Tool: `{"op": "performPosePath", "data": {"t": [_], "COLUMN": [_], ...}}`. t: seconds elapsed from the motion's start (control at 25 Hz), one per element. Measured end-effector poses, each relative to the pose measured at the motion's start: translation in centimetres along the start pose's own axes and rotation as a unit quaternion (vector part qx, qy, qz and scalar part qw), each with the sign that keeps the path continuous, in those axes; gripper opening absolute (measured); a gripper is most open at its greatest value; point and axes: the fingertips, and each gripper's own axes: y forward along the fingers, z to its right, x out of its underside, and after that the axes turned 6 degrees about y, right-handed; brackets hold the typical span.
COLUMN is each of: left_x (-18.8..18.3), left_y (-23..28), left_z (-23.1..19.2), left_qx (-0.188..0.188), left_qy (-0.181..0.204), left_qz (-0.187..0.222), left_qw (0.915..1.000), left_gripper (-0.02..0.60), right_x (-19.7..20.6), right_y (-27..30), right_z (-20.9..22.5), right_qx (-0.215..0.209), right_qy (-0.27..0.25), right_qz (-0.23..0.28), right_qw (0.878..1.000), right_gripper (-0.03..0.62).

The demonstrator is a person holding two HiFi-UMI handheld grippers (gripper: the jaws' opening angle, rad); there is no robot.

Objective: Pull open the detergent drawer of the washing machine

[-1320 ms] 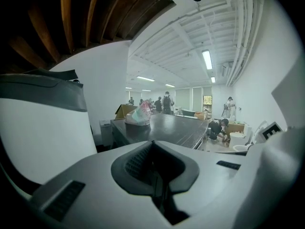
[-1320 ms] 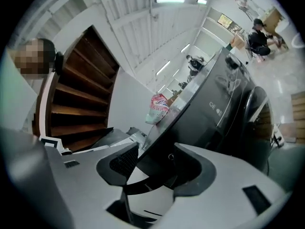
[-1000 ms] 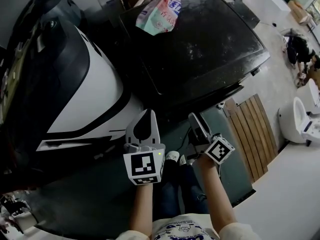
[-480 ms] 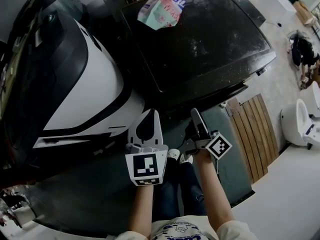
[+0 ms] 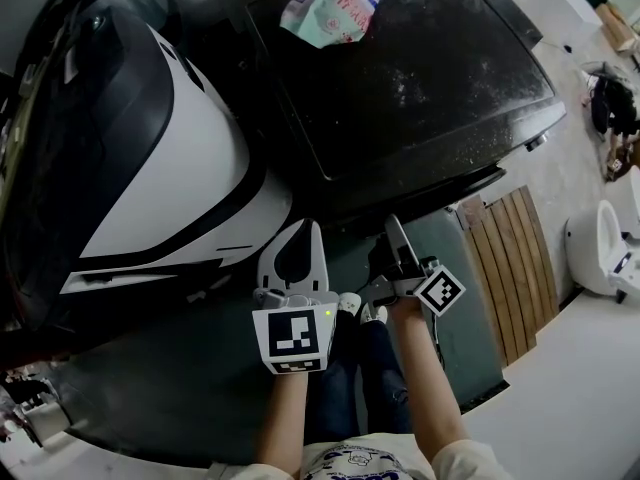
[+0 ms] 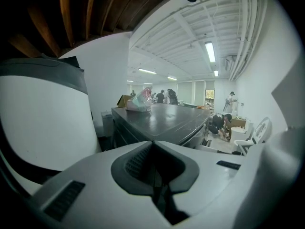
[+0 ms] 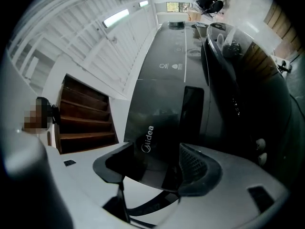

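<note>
The dark washing machine (image 5: 400,78) fills the upper right of the head view. Its glossy front panel with the Midea logo (image 7: 159,123) shows in the right gripper view, framed by my right gripper (image 7: 155,151). That gripper (image 5: 387,243) is open just in front of the machine's front edge. Its jaws have just been opening, and no pad presses on anything. My left gripper (image 5: 302,226) hangs beside it to the left, shut and empty, with its tips (image 6: 152,144) meeting. I cannot tell whether the drawer is pulled out.
A large white and black machine (image 5: 170,158) stands close on the left. A pink and white bag (image 5: 335,3) lies on the washer's top. Wooden slats (image 5: 510,268) and a white fixture (image 5: 600,248) are on the right. The person's legs and shoes (image 5: 350,313) are below the grippers.
The right gripper has rolled a little and its jaws have spread wider. Both grippers have sunk slightly in front of the washer. The left gripper stays shut.
</note>
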Motion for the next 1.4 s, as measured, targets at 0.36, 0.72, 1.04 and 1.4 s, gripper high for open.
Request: {"op": "performPosePath", "data": {"t": [0.36,0.72,1.04,1.4], "left_x": [1.1,1.6,2.5,3.0], "left_y": [0.4,1.0,1.2,1.4], "left_z": [-0.1,-0.1,0.0,0.3], "left_qx": [0.001,0.002,0.003,0.002], "left_qy": [-0.003,-0.002,0.001,-0.002], "left_qz": [-0.009,-0.015,-0.022,-0.027], "left_qw": [1.0,0.9999,0.9997,0.9996], "left_gripper": [0.012,0.011,0.012,0.012], "right_x": [-0.4,-0.4,-0.6,-0.6], "right_y": [0.5,0.9,1.2,1.2], "right_z": [0.6,0.8,0.9,1.0], "right_qx": [-0.024,-0.057,-0.1,-0.121], "right_qy": [0.015,0.017,0.006,0.016], "right_qz": [0.008,-0.005,-0.013,-0.026], "right_qw": [1.0,0.998,0.995,0.992], "right_gripper": [0.229,0.249,0.244,0.228]}}
